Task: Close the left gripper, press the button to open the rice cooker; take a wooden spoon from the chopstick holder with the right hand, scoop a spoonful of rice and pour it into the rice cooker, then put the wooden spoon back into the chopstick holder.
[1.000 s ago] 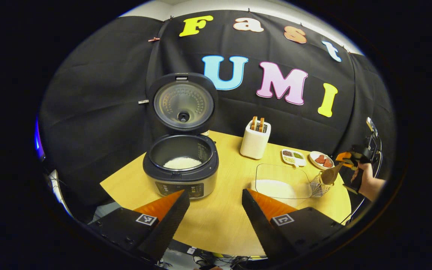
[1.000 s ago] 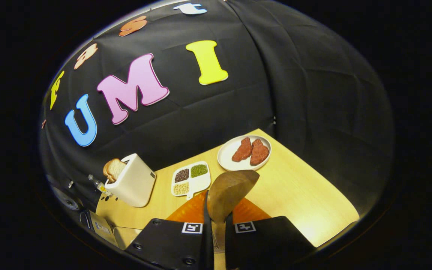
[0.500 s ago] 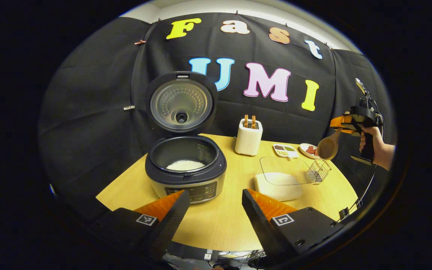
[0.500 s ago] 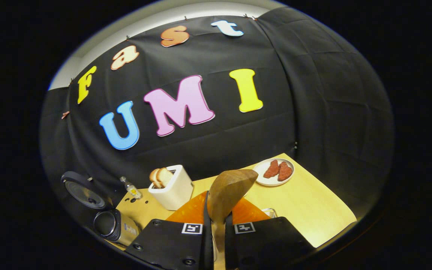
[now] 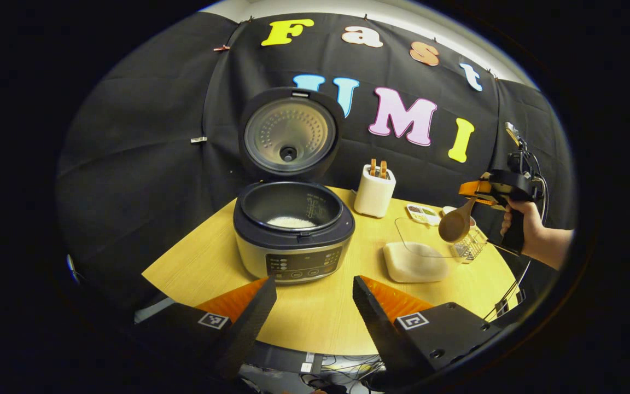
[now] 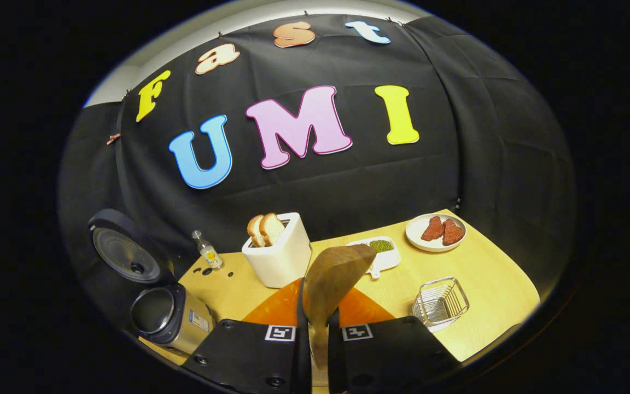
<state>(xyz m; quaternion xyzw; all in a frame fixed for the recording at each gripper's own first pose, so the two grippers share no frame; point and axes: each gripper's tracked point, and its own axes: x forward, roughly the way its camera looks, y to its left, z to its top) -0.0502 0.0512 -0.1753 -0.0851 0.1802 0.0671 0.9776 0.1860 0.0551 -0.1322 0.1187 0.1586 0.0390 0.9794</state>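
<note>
Right gripper view puts the wooden spoon (image 6: 330, 279) square in front of me, its handle pinched between my right gripper (image 6: 318, 328) fingers and the bowl standing up above them. In the left gripper view, that spoon hangs bowl-down over the wire chopstick holder (image 5: 468, 246), near the clear dish of rice (image 5: 416, 261). My left gripper (image 5: 312, 306) sits with its fingers spread apart, holding nothing, low in front of the rice cooker (image 5: 293, 232), whose lid (image 5: 289, 134) is up; some rice already lies in the pot.

My worry is the scoop. The handle is thin, so the spoon could twist in the grip as it digs into the rice, and a tilted bowl would scatter grains across the counter (image 5: 326, 317) on the way to the cooker. Swinging wide could also clip the dish rim or the toaster (image 5: 374, 191).
</note>
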